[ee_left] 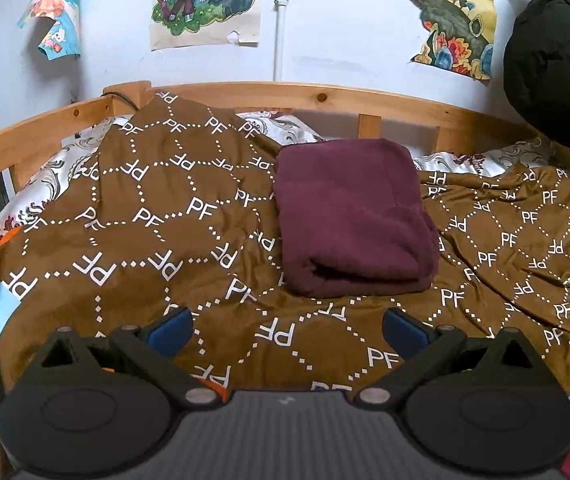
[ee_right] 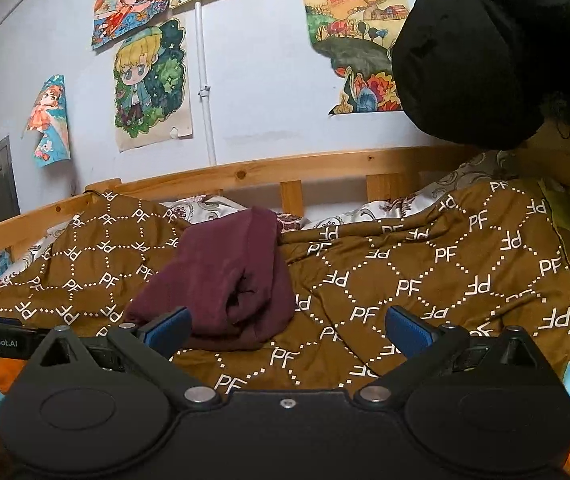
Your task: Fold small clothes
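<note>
Left wrist view: maroon garment [ee_left: 351,216] lies folded on the brown bedspread [ee_left: 145,220]; left gripper [ee_left: 287,330] and right gripper [ee_right: 287,328] both gape wide, empty.

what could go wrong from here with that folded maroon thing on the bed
The maroon garment lies folded on a rumpled brown blanket; its rolled front edge looks loose and might spring open. Both the left gripper and the right gripper are open, so a low regrasp could pinch blanket too.
</note>
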The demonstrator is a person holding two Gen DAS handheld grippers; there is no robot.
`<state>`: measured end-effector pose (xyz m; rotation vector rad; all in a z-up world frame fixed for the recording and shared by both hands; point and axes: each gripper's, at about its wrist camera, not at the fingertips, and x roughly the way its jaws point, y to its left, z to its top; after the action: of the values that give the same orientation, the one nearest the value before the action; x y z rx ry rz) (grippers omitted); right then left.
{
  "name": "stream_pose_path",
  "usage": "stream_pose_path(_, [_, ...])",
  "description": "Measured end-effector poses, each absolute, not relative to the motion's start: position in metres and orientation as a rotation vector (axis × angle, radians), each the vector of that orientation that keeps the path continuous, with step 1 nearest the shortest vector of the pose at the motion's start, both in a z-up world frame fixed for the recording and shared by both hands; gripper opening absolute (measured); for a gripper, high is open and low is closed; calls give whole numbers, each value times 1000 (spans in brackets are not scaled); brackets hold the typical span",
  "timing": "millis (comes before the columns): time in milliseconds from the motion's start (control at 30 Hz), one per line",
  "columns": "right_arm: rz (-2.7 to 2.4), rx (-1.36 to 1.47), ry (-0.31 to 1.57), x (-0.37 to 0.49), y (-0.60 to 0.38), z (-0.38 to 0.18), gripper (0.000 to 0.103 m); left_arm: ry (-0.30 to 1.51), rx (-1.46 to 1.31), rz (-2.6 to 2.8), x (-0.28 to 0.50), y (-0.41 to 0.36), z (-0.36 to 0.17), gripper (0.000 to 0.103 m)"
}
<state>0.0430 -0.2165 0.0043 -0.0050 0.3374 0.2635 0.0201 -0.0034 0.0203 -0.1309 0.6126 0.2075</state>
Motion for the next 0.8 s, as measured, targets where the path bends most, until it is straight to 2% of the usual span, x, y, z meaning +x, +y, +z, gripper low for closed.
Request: stream_pose_path(800, [259,9,345,44,-218,5,102,618,-127,205,19,-5,20,102])
